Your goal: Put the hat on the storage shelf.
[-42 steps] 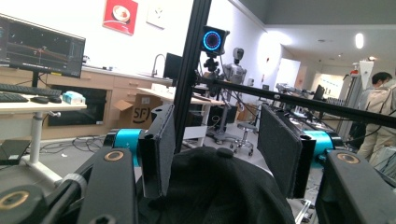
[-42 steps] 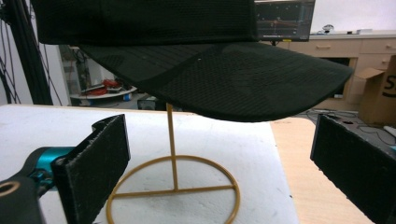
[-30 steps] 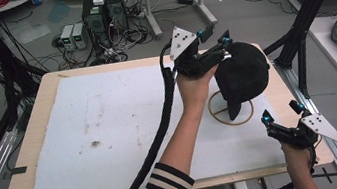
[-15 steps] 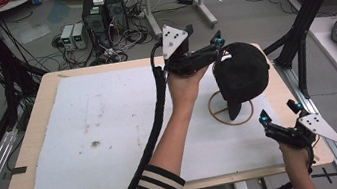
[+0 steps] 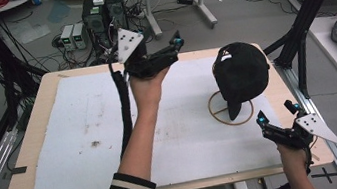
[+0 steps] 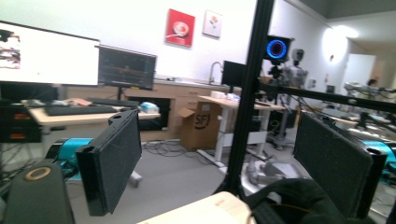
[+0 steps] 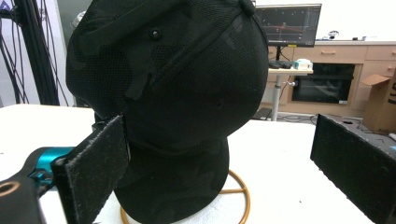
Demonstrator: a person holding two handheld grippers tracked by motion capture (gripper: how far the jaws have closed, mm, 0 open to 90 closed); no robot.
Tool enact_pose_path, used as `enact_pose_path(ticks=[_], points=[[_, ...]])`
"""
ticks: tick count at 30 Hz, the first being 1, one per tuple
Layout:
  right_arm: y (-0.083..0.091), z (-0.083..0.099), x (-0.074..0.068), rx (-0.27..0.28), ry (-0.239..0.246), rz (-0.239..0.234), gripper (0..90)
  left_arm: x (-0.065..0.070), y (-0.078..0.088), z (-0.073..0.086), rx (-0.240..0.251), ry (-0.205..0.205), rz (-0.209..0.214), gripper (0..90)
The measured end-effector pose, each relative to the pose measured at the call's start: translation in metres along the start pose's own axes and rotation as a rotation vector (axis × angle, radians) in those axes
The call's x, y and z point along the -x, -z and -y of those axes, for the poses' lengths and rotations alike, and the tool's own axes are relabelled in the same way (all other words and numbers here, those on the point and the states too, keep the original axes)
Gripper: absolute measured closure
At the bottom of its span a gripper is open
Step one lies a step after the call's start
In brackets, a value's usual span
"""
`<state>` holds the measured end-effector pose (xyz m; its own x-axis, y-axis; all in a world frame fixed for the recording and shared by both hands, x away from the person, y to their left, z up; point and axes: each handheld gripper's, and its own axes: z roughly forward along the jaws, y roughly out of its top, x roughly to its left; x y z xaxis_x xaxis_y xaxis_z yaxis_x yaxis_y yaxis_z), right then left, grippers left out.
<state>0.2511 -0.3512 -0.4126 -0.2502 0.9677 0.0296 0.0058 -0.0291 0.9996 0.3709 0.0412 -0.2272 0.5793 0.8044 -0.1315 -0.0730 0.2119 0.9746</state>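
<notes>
Jaws on both grippers are spread wide with nothing between them. Left gripper (image 5: 170, 51) is held up in the air near the top middle of the high view, over the far edge of the table (image 5: 32, 145), and its own camera looks past the jaws at a desk with monitors (image 6: 126, 67) and a cardboard box (image 6: 201, 126). Right gripper (image 5: 276, 119) sits low at the lower right, just near the black cap (image 5: 241, 71). That cap hangs on a stand with a gold ring base (image 5: 217, 112), on the white mat (image 5: 62, 140), right of centre. From the right gripper view the cap (image 7: 177, 84) looms just beyond the jaws, not touching them.
</notes>
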Motion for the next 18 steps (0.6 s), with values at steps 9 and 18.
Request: enact_pose_path(ticks=[9,18], points=[[-0.005,0.001,-0.008,-0.009,0.012,-0.018,4.2,-0.034,0.036,-0.009,0.007,-0.027,-0.076,15.4],[-0.007,0.001,-0.012,-0.014,0.017,-0.026,4.1,-0.058,0.067,-0.015,-0.012,-0.082,-0.159,15.4]])
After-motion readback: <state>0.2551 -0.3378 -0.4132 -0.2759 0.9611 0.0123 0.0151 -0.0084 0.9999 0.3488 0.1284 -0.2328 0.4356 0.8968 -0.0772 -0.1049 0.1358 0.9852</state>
